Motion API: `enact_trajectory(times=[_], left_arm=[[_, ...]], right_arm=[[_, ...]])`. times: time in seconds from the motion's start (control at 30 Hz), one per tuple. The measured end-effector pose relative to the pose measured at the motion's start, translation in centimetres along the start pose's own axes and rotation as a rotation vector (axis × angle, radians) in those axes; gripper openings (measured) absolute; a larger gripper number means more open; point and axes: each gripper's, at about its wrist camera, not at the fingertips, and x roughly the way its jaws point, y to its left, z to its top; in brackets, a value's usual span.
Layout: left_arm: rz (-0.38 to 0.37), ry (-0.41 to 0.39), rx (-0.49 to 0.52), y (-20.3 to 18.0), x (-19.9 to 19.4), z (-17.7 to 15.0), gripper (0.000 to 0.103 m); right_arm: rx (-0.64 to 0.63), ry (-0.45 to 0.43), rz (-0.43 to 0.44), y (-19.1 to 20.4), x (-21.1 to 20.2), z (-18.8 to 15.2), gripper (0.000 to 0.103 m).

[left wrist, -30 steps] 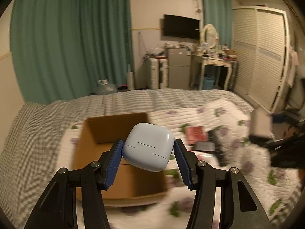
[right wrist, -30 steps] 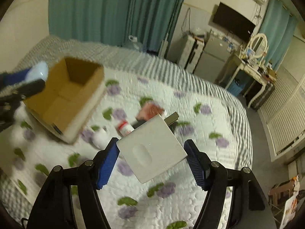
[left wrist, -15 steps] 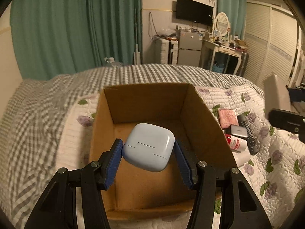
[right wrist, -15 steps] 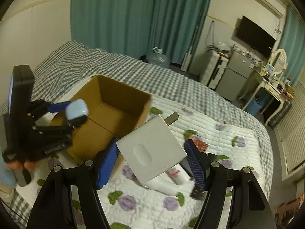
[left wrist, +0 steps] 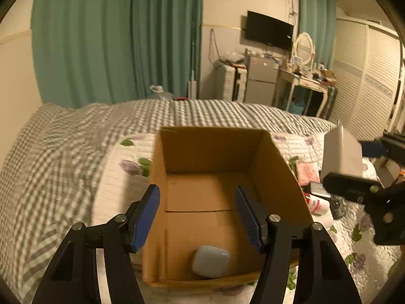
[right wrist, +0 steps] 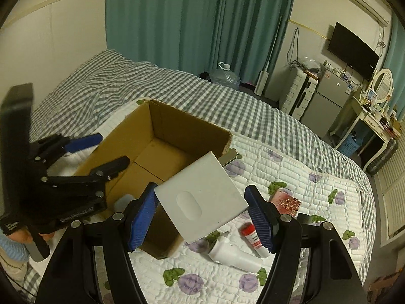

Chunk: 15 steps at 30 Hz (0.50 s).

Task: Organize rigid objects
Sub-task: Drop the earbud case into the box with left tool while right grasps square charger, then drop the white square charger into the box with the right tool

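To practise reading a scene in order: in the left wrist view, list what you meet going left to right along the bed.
Checked blanket → cardboard box holding the pale blue earbud case → pink card → white charger in the right gripper.

You see pale blue earbud case point(left wrist: 210, 261) lying on cardboard box point(left wrist: 277, 167) floor, near corner; white charger point(right wrist: 200, 200) tilted above box rim

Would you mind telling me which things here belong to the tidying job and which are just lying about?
Job: cardboard box, earbud case inside it, white charger in the right gripper, open left gripper.
Lying about: white bottle, red-capped tube, pink pouch.
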Motion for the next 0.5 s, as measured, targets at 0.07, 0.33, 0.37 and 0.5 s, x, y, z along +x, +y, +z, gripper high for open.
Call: enact_trajectory(times=[0.07, 0.33, 0.37, 0.5], left_arm=[[0.018, -0.014, -0.015, 0.7, -0.6, 0.2, 0.065], [0.039, -0.014, -0.039, 1.8, -0.6, 0.0, 0.065], [0.04, -0.014, -0.036, 1.8, -0.5, -0.1, 0.065], [0.045, -0.009, -0.038, 1.8, -0.3, -0.3, 0.065]], right_arm=[[-0.002, 0.002, 0.005, 0.5, 0.4, 0.0, 0.07], [-0.043, 0.067, 0.038, 3.5, 5.1, -0.9, 0.07], [-0.041, 0.081, 0.038, 3.6, 5.8, -1.1, 0.07], [-0.047, 0.08, 0.008, 3.8, 7.0, -1.6, 0.07]])
